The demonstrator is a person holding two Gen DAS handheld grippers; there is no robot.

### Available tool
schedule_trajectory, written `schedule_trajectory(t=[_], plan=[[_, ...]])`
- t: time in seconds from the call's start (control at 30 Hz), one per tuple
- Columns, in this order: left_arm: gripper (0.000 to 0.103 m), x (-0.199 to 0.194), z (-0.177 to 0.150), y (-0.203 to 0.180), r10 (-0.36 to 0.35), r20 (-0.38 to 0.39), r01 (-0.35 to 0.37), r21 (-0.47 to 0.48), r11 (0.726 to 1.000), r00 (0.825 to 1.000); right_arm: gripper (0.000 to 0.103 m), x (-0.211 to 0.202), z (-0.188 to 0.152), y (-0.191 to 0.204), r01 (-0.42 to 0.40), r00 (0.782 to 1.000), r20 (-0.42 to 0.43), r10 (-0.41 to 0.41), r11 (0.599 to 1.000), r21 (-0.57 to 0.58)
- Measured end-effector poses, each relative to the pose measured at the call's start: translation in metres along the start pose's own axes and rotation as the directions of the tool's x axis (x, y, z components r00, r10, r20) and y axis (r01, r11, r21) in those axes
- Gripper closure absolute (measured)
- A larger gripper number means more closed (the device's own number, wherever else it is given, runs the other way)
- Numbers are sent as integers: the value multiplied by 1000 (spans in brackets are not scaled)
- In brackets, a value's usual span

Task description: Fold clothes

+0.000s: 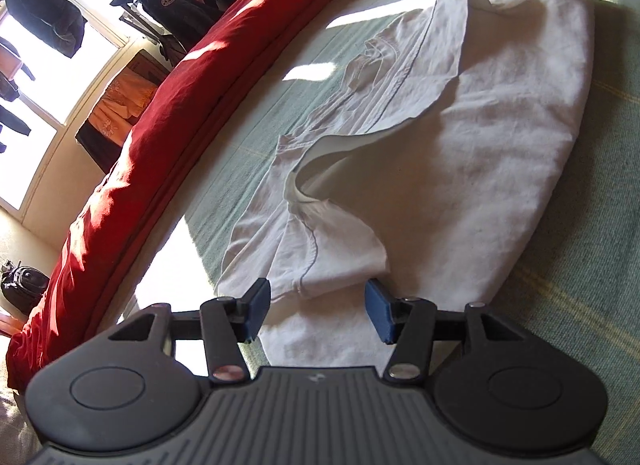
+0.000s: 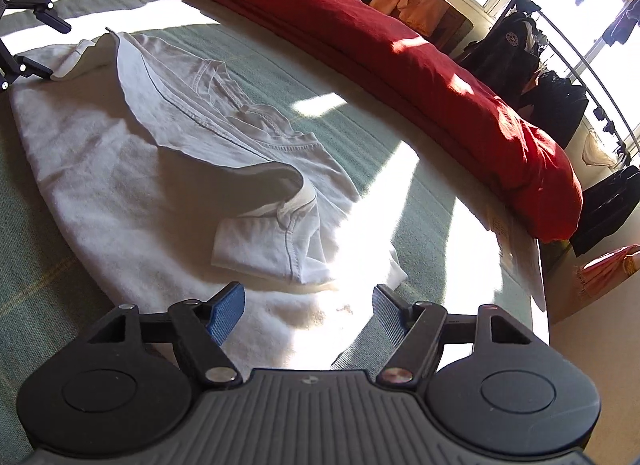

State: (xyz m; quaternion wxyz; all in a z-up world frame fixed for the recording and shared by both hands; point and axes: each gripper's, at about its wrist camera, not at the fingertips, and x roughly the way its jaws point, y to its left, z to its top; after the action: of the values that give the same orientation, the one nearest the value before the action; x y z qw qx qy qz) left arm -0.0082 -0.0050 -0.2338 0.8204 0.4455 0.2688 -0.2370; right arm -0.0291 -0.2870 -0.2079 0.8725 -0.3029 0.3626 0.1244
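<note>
Your left gripper is spread wide with nothing between its blue pads, low over one end of the white shirt. Your right gripper is likewise released and empty at the opposite end. The shirt lies on the green bedcover, one side folded over the middle, a sleeve on top. A red duvet runs along the far edge.
</note>
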Motion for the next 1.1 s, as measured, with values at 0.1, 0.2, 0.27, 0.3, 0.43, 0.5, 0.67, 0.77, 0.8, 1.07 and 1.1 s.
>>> schedule_trajectory(t=[0.1, 0.2, 0.27, 0.3, 0.43, 0.5, 0.67, 0.77, 0.8, 1.07, 1.1], plan=[[47, 10, 3, -4, 19, 18, -20, 34, 999, 1000, 28, 14, -4, 6, 0, 1000, -4, 0, 1000, -8], [46, 14, 6, -1, 29, 47, -31, 25, 999, 998, 28, 23, -2, 11, 14, 1000, 12, -14, 1000, -27], [46, 15, 8, 4, 51, 58, -51, 8, 999, 997, 28, 27, 2, 13, 29, 999, 35, -27, 998, -50], [46, 17, 9, 8, 55, 61, -54, -17, 998, 997, 28, 28, 4, 13, 38, 998, 49, -35, 997, -60], [46, 23, 10, 29, 83, 65, -74, -119, 990, 994, 28, 37, 10, 3, 59, 996, 76, -55, 997, -58], [46, 27, 8, 40, 104, 64, -92, -159, 983, 993, 28, 42, 12, -7, 68, 995, 80, -66, 997, -30], [46, 48, -2, 65, 173, -8, -169, -258, 951, 985, 28, 54, 17, -32, 92, 992, 88, -95, 995, 39], [46, 63, -9, 76, 212, -93, -231, -299, 926, 973, 28, 67, 15, -48, 145, 988, 39, -149, 984, 105], [46, 66, -11, 79, 219, -118, -245, -313, 917, 969, 28, 72, 15, -53, 163, 986, 22, -167, 979, 126], [45, 35, -2, 63, 138, -2, -131, -336, 933, 990, 31, 58, 14, -63, 114, 989, 71, -132, 969, 219], [45, 32, 1, 59, 97, 19, -85, -337, 938, 995, 34, 54, 16, -60, 77, 991, 94, -99, 974, 214]])
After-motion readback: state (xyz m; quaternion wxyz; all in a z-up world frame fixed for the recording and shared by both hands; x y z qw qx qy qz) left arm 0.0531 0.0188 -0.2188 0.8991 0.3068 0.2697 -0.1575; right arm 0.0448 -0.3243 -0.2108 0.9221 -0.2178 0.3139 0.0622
